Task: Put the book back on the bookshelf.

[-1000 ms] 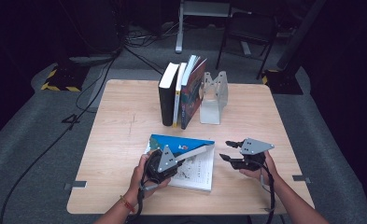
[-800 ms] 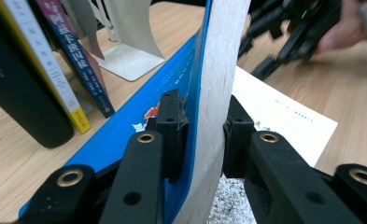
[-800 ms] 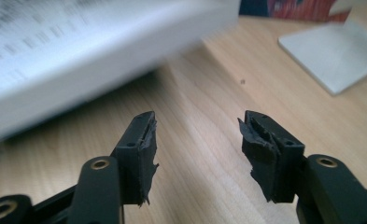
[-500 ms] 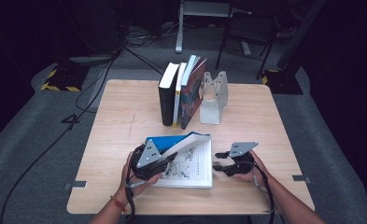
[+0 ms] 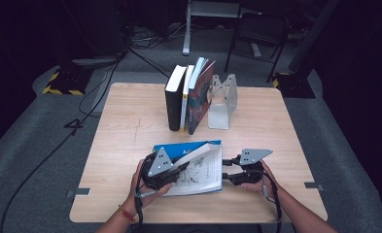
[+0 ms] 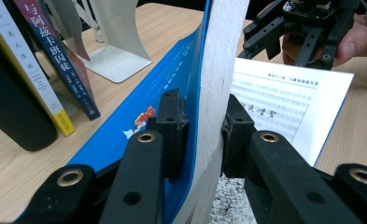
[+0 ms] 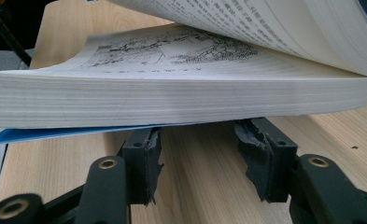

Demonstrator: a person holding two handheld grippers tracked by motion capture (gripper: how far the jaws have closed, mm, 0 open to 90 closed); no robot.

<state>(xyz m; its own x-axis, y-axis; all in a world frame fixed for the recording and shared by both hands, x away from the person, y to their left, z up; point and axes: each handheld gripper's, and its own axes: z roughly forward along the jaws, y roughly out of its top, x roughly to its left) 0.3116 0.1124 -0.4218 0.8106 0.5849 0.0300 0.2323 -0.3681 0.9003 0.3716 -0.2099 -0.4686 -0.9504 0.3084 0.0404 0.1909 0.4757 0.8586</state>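
Your bench [image 5: 130, 126] is a pale wood top standing on grey carpet. Take the white metal bookend [image 5: 221, 104] as the landmark: it stands upright toward the far edge, near the middle. Just to its left stand three books on end: a colourful one [image 5: 200, 97] leaning against the bookend, then a thin white one with a yellow spine [image 5: 185, 99], then a thick black one [image 5: 174, 97]. Nearer you than the bookend, well apart from it, an open blue-covered book [image 5: 203, 170] lies flat on the wood, its printed pages facing up.
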